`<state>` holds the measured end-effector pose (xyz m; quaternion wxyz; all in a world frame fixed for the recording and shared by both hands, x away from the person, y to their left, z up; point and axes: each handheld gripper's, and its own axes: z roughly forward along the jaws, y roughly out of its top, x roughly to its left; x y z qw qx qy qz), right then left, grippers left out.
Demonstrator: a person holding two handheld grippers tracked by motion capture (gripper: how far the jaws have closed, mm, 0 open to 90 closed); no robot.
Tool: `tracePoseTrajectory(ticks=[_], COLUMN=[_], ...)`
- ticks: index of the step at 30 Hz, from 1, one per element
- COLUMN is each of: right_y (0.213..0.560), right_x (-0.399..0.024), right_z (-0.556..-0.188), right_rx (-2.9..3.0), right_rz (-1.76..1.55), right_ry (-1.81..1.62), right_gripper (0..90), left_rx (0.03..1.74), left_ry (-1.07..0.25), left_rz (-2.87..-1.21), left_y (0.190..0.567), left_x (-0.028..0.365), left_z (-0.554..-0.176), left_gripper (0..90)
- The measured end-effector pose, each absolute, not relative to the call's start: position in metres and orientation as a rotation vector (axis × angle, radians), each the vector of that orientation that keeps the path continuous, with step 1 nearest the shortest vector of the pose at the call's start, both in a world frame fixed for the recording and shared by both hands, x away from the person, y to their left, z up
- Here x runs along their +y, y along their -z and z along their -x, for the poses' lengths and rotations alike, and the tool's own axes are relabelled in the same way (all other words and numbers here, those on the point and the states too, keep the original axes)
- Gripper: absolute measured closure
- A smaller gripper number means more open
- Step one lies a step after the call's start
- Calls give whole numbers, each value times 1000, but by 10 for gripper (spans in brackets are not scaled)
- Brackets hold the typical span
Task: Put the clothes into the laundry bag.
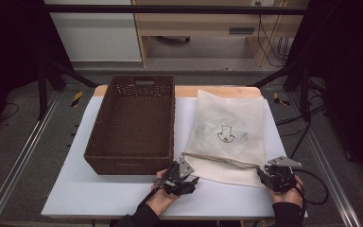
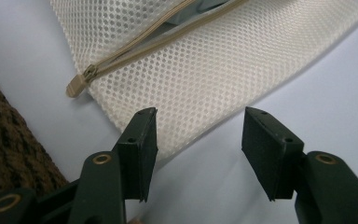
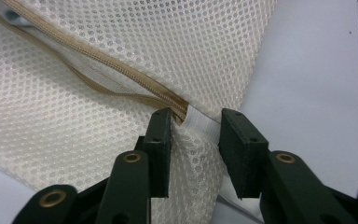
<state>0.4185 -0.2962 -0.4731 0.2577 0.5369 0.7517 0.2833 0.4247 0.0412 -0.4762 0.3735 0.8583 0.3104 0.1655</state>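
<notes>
Now | mesh bag [image 1: 227, 135]: cream, flat | zipper [image 3: 121, 70]: tan, open

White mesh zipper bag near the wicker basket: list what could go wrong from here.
1. The right gripper has bunched mesh and the white end tab of the white mesh zipper bag between its jaws; a thin fold like that may slip out.
2. The left gripper is open with only the bag's corner edge between its jaws; closing could catch mesh rather than the tan zipper pull.
3. The zipper gapes open, so lifting might spill what is inside.
</notes>
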Motion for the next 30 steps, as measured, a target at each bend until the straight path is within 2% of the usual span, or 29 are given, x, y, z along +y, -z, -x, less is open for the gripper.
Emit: tracePoseTrajectory(ticks=[6,8,10,13,15,19,22,25,30], right_y=[476,476,476,477,478,479,479,479,479], right_x=[-299,-300,-302,-306,-308,-309,-309,-309,-311], right_z=[-426,-427,-425,-421,-420,-420,-421,-420,-421], right_rx=[2017,1996,1977,1969,1978,1999,2005,1998,1999], right_rz=[-1411,-1422,-1431,-1483,-1498,-1522,-1532,-1551,-1543], right_ry=[-743,-763,-797,-850,-855,-857,-854,-850,-841], right_gripper=[646,595,482,404,402,450,483,521,574], left_rx=[823,832,845,859,867,931,941,944,918], left_ry=[-459,-486,-506,-531,-531,-437,-448,-455,-489], left_rz=[-2185,-2185,-2183,-2184,-2190,-2166,-2176,-2181,-2206], left_y=[478,479,482,484,484,484,483,482,481], left_x=[41,39,35,29,26,27,26,25,24], left_z=[-421,-421,-421,-423,-427,-435,-435,-434,-430], left_gripper=[445,441,424,410,409,435,467,555,832])
